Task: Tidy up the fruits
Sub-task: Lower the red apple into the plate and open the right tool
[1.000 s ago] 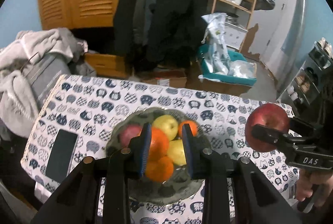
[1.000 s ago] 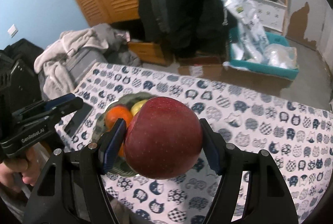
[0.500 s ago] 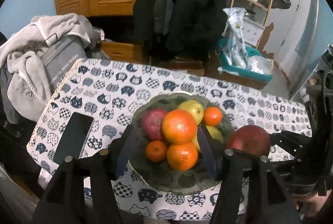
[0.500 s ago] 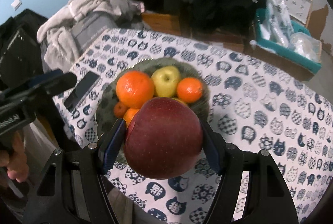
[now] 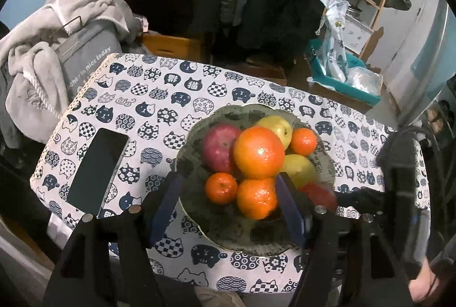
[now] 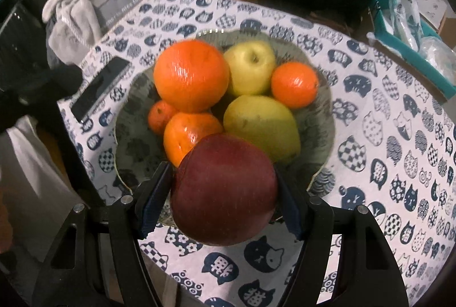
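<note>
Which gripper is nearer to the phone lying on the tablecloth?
Left. The left gripper hangs open just beside the phone; the right gripper, holding the red apple, is across the bowl.

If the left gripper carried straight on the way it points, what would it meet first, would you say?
Probably the lower orange at the near side of the heap in the grey-green bowl; it sits between the open fingers, though depth is uncertain.

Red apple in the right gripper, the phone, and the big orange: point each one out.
Red apple [image 6: 225,190], right wrist view, middle of its skin facing the camera.
Phone [image 5: 97,168], left wrist view, centre of its dark screen.
Big orange [image 6: 191,75], right wrist view, middle of its peel.
</note>
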{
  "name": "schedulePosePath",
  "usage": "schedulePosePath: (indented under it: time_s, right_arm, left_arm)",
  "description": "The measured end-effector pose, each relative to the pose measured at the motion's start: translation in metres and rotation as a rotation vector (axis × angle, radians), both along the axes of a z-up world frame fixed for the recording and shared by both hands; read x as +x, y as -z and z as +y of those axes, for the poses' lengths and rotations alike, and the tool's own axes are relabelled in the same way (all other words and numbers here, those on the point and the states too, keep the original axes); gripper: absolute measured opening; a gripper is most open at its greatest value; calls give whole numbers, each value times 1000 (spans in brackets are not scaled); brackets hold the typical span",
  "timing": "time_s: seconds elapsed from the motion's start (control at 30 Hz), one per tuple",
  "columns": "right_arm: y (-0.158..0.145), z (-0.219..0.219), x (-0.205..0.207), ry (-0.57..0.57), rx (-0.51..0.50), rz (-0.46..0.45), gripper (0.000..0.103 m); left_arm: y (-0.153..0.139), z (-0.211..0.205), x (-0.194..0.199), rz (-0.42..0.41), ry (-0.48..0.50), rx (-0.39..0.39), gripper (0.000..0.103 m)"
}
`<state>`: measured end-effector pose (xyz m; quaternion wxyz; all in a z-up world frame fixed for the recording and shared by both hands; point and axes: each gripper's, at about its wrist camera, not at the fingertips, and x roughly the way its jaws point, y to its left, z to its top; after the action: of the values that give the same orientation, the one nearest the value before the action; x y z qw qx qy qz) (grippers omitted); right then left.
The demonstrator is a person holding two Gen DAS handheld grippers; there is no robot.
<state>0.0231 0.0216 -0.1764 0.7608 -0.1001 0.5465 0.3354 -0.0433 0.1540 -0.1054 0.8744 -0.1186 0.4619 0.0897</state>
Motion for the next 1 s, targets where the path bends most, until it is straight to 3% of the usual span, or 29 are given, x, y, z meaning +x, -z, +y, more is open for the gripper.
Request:
schedulePosePath:
  time_s: [0.17, 0.43, 0.77, 1.0]
  right_arm:
    - [3, 5, -1, -3, -6, -7, 69]
    - [-28, -4, 3, 27, 21, -78, 69]
    - [-96, -44, 13, 161, 58, -219, 69]
    - [-144, -75, 18, 256, 97, -325, 73]
  left_arm:
    - [-1, -2, 0, 1, -1, 10, 74]
    - [-16, -4, -3, -33, -5, 49, 74]
    - [-62, -13, -9, -169, -1, 73, 85]
    - [-83, -27, -10, -230, 26, 100, 86]
